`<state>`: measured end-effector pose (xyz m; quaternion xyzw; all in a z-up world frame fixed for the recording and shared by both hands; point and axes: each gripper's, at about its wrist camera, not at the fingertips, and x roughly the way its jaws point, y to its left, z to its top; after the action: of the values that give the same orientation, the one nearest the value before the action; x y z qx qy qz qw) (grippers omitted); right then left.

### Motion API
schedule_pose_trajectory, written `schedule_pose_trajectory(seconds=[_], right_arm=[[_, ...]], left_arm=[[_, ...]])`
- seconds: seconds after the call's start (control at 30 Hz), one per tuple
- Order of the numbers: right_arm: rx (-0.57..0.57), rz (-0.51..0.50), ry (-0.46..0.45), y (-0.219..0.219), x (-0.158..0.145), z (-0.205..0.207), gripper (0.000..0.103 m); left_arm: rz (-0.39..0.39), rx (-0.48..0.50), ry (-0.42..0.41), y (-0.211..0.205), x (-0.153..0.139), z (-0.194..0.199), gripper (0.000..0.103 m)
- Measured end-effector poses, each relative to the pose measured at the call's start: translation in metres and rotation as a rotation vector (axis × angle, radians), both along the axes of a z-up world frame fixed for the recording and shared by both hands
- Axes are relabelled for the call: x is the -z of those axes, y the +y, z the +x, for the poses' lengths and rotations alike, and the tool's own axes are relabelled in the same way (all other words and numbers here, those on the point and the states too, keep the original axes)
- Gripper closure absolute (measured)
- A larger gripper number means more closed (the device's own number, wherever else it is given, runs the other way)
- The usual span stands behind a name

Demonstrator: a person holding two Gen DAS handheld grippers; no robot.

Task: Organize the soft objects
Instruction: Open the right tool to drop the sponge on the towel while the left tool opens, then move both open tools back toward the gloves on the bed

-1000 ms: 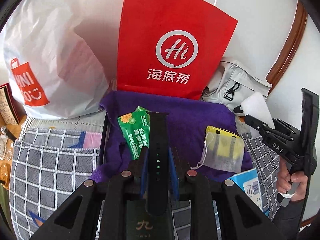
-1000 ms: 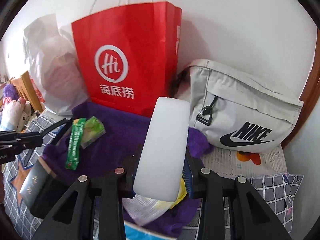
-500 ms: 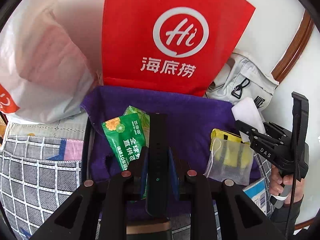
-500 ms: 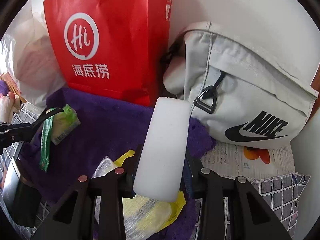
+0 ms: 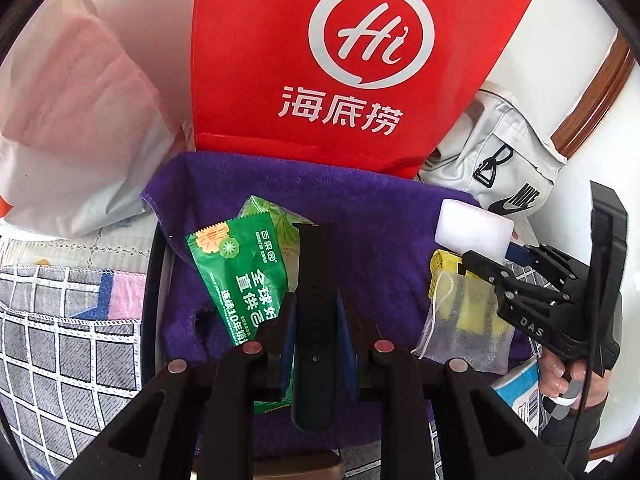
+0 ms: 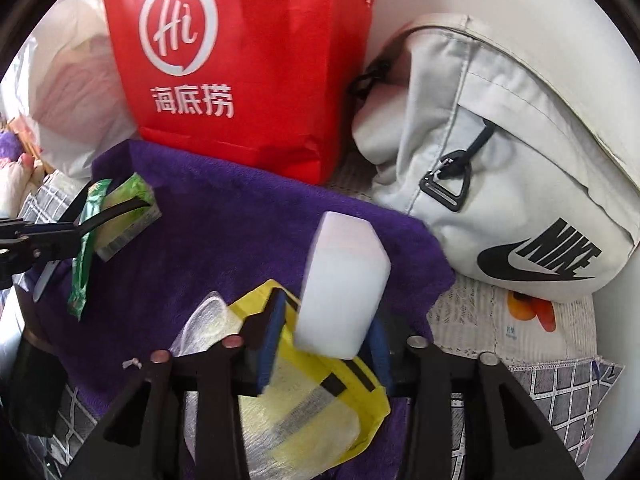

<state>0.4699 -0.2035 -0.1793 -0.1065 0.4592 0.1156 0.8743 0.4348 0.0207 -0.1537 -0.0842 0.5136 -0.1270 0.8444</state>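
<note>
My left gripper (image 5: pixel 316 312) is shut on a black strap (image 5: pixel 314 280), held low over the purple towel (image 5: pixel 360 216) and a green snack packet (image 5: pixel 240 272). My right gripper (image 6: pixel 324 336) hangs above a mesh pouch with yellow contents (image 6: pixel 304 412). Its jaws are opening. A white sponge block (image 6: pixel 344 280) stands between them, tipped to the right; it leans on the right finger, with a gap at the left pad. From the left wrist view the right gripper (image 5: pixel 502 252) and the sponge (image 5: pixel 474 228) sit at the towel's right edge.
A red paper bag (image 5: pixel 340 60) stands behind the towel, with a white plastic bag (image 5: pixel 80 120) to its left and a grey Nike bag (image 6: pixel 500 160) to its right. Checked cloth (image 5: pixel 60 340) lies on the left. A blue-and-white pack (image 5: pixel 520 392) lies by the person's hand.
Both grippers have sunk closer to the purple towel. The right jaws have parted and the white sponge has tipped to the right. The left gripper keeps its hold on the strap.
</note>
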Motion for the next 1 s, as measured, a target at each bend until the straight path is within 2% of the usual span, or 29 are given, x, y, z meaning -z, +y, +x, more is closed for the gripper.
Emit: schedule_pose_trajectory(seconds=[0.1,0.33,0.43,0.53,0.87,1.0], right_arm=[[-0.006,0.015,-0.011,0.000,-0.006,-0.006,0.055],[0.000,0.056,-0.061,0.000,-0.033,-0.026,0.043],[-0.007,0.066,-0.075,-0.002,-0.045,-0.027,0.043],[-0.013,0.059,-0.087,-0.001,-0.052,-0.036,0.043],[0.022,0.107,-0.109,-0.006,-0.070,-0.091,0.043],[-0.010,0.143,-0.079,0.005,-0.071,-0.131,0.043]], left_arm=[[-0.003,-0.001,0.008,0.000,0.002,0.002,0.083],[-0.005,-0.005,0.019,0.002,0.001,0.001,0.082],[-0.007,-0.015,0.016,0.004,-0.005,-0.003,0.069],[0.006,-0.025,0.003,0.005,-0.012,-0.009,0.068],[0.020,-0.024,-0.047,0.010,-0.046,-0.056,0.068],[0.039,-0.020,-0.093,0.020,-0.058,-0.089,0.063]])
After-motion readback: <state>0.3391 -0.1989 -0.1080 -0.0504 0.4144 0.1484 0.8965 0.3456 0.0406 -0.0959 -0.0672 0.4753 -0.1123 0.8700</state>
